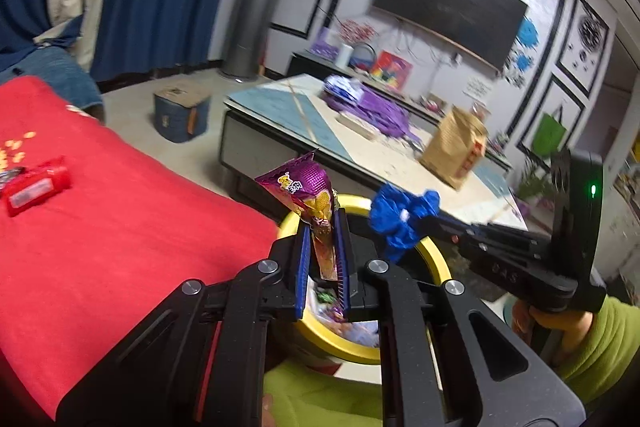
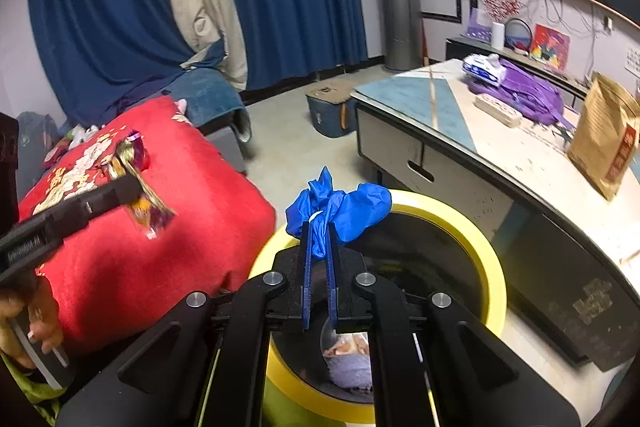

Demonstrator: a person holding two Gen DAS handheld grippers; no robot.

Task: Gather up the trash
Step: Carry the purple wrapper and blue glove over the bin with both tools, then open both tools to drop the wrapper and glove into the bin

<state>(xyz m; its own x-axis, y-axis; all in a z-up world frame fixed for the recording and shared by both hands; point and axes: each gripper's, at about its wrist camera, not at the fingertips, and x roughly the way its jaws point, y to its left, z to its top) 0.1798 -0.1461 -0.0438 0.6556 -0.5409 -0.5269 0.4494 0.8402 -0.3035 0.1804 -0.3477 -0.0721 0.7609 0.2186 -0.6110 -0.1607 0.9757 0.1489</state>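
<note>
Over the red bed cover (image 1: 120,227), the left gripper (image 1: 322,223) has its jaws clamped on a purple snack wrapper (image 1: 308,187). The right gripper (image 2: 319,239) pinches a crumpled blue glove (image 2: 340,207) above the yellow-rimmed bin (image 2: 480,247), which seems to hold other trash.

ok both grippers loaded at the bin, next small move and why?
Probably open the right gripper: its crumpled blue glove already hangs over the yellow-rimmed bin. The left gripper holds a purple snack wrapper near the rim's edge.
</note>
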